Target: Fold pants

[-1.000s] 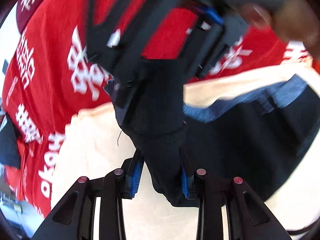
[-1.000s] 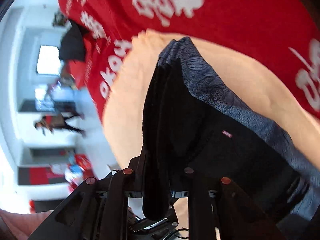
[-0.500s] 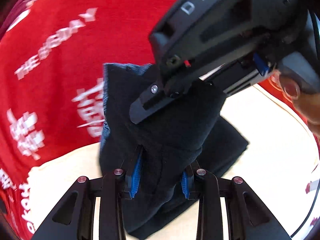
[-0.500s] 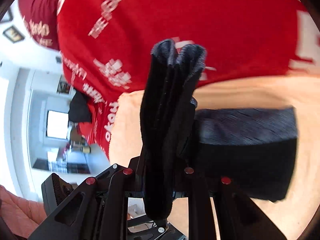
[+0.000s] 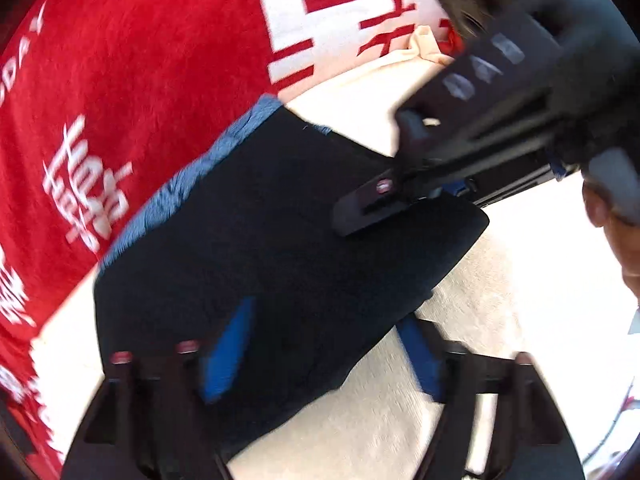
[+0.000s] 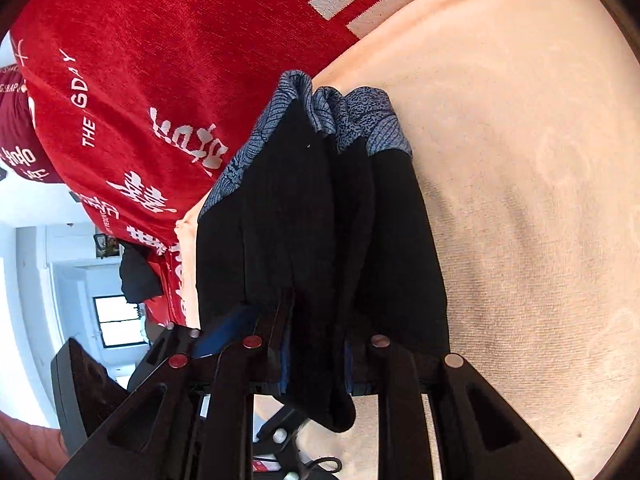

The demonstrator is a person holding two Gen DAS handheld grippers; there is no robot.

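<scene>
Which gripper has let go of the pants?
The left gripper: its blue fingers stand wide apart over the pants. The right gripper is shut on a bunch of the fabric.

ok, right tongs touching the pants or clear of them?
Touching. The right wrist view shows the black pants bunched between the right tongs, both fingers pressed against the fabric, a fold hanging below them.

Black pants (image 5: pixel 280 248) with blue patterned waistband lie folded.
</scene>
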